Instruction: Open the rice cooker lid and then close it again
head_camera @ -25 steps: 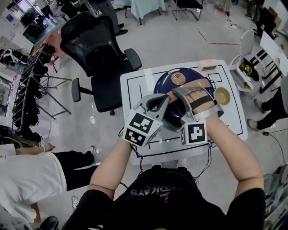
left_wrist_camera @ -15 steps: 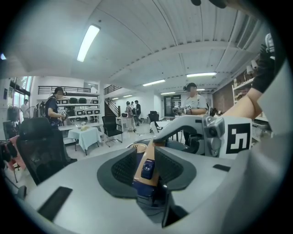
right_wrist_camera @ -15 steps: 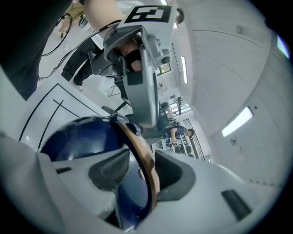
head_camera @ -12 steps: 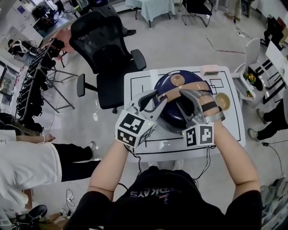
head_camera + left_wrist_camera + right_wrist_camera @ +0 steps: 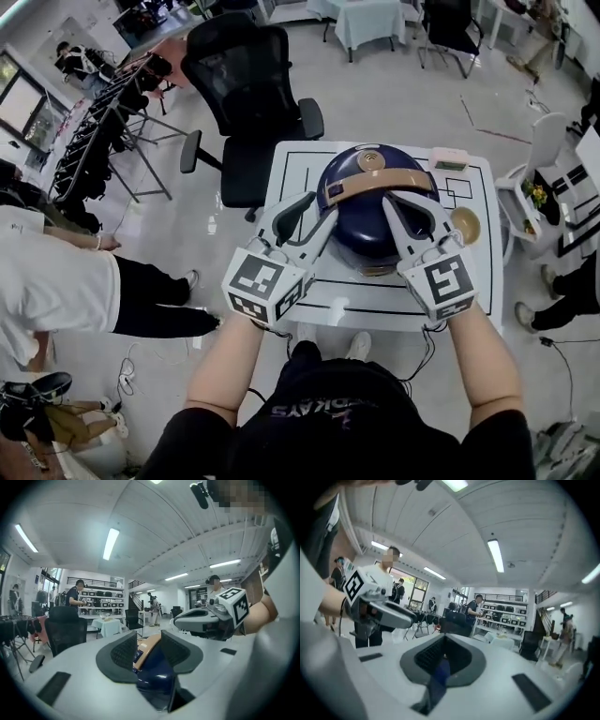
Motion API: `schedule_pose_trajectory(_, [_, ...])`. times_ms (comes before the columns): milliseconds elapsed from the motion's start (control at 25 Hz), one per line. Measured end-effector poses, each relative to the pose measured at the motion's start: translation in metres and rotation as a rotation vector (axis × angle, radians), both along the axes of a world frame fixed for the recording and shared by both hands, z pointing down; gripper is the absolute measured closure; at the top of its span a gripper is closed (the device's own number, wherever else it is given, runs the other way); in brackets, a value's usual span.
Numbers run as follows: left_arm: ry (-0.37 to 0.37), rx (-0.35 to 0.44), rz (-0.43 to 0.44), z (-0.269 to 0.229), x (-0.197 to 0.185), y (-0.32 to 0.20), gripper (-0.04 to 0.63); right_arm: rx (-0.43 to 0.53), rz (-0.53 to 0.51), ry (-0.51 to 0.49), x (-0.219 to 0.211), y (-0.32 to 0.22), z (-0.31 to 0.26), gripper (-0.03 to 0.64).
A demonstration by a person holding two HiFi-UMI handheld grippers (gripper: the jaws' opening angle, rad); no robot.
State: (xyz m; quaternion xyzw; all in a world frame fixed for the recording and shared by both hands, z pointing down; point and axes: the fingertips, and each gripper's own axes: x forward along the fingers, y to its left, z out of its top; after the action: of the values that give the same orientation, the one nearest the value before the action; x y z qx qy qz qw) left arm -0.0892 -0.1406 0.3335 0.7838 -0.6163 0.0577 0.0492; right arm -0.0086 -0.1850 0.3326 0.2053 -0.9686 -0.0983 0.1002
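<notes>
Compared with a second earlier, both grippers had pulled back off the rice cooker [image 5: 370,230] toward the lower frame; the left gripper [image 5: 317,208] had just been opening, jaws apart and pinching nothing, only the cooker's blue side and tan handle [image 5: 375,184] showing through the gap; the right gripper [image 5: 394,204] was closed and empty, clear of the handle it had covered.

The lid [image 5: 367,161] lay down, cooker mid-table; I read that as contact released with the lid closed; couldn't tell if that was before opening or after re-closing.

Edges: the table [image 5: 289,173] was bare left of the cooker; a bowl [image 5: 464,223] sat just right of it, near the right gripper; a pink box [image 5: 450,157] sat at the upper right corner; an office chair [image 5: 248,84] stood beyond the far-left edge; free room lay toward the near edge.
</notes>
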Motion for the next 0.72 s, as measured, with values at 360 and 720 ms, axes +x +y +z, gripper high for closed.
schedule_pose_trajectory(360, [0.024,0.052,-0.12,-0.014,0.011,0.068,0.54,-0.199,-0.07,-0.186,0.016,0.042,-0.027,0.616])
schedule_pose_trajectory(720, [0.044,0.081,-0.071,-0.021,-0.001,0.124,0.592,-0.213,0.008,-0.205,0.014,0.11,-0.024,0.617])
